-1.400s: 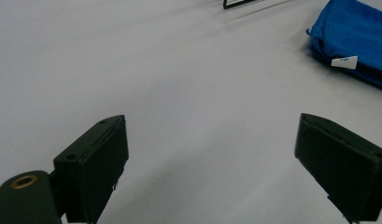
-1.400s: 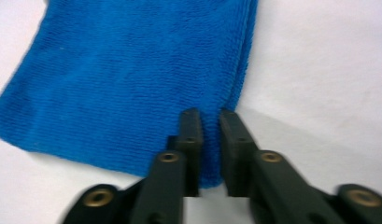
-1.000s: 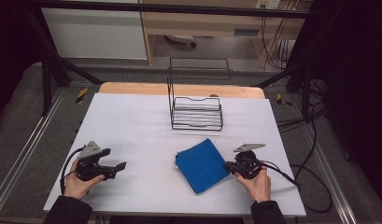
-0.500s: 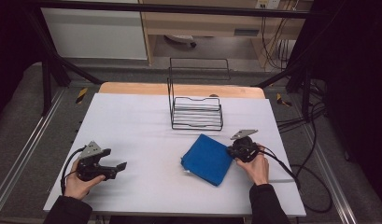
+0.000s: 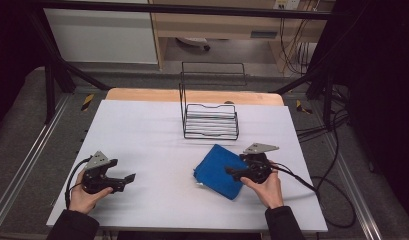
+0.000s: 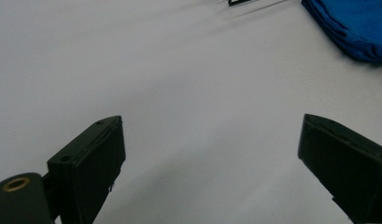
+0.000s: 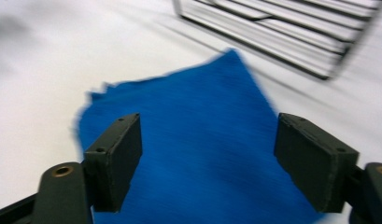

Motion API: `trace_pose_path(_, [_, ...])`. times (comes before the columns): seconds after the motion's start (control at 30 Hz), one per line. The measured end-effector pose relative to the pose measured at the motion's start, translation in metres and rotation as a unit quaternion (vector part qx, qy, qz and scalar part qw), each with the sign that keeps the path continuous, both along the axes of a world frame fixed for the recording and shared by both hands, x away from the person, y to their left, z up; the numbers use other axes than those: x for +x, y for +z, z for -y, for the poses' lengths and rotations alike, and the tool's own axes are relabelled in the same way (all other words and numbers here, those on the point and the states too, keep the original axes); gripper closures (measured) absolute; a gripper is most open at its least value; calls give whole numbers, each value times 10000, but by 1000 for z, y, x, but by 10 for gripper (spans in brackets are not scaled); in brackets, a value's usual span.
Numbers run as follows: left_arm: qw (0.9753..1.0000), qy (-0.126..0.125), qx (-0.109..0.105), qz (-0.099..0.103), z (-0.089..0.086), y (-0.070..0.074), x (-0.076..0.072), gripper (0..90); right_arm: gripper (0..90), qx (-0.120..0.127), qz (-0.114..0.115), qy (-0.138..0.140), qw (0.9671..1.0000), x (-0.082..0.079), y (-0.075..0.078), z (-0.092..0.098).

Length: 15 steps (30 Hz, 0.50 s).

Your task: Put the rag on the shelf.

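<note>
A folded blue cloth [image 5: 218, 171] lies on the white table [image 5: 152, 135], right of the middle. My right gripper [image 5: 232, 173] is held low over the cloth's right part, pointing left. In the right gripper view its jaws stand wide apart, open, with the cloth [image 7: 198, 140] spread beneath and between them. My left gripper [image 5: 130, 178] rests at the front left, open, pointing right across bare table. In the left gripper view [image 6: 212, 154] nothing lies between the jaws, and the cloth's edge [image 6: 352, 28] shows far off at the top right.
A black wire rack [image 5: 210, 121] with a tall back frame stands behind the cloth, near the table's far edge; its bars [image 7: 282, 28] show just beyond the cloth. Cables [image 5: 312, 185] trail off the right side.
My right gripper moved away from me, then came back a little and turned left over the cloth. The cloth has shifted and turned slightly. The left gripper stayed put.
</note>
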<state>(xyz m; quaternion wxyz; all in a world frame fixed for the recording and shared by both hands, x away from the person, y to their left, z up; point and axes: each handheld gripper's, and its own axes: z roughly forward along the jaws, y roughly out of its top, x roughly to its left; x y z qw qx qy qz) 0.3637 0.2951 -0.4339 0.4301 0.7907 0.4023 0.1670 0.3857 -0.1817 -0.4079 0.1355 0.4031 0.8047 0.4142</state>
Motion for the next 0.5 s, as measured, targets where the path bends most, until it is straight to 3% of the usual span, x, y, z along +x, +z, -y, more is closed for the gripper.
trace_pose_path(0.07, [10000,-6,9,-7,-1,0,0,73,238,206,-88,233,9995,-3,0,-20])
trace_pose_path(0.1, [10000,-6,9,-7,-1,0,0,73,238,206,-88,233,9995,-3,0,-20])
trace_pose_path(0.13, [10000,-5,10,-10,-1,0,0,72,257,350,-174,401,9984,-4,-2,-35])
trace_pose_path(0.2, [10000,-9,6,-13,-1,0,0,72,272,378,-209,523,9977,-4,-3,-42])
trace_pose_path(0.33, [10000,-22,7,-11,0,0,0,73,393,102,-196,782,9967,-5,-14,-78])
trace_pose_path(0.4, [10000,-33,4,-22,-1,-1,0,74,404,60,-198,830,9963,-5,-16,-83])
trace_pose_path(0.47, [10000,-36,8,-29,0,-1,0,77,445,-237,-129,909,9955,-7,-24,-100])
trace_pose_path(0.5, [10000,-36,7,-26,0,-1,0,77,445,-237,-129,909,9955,-7,-24,-100])
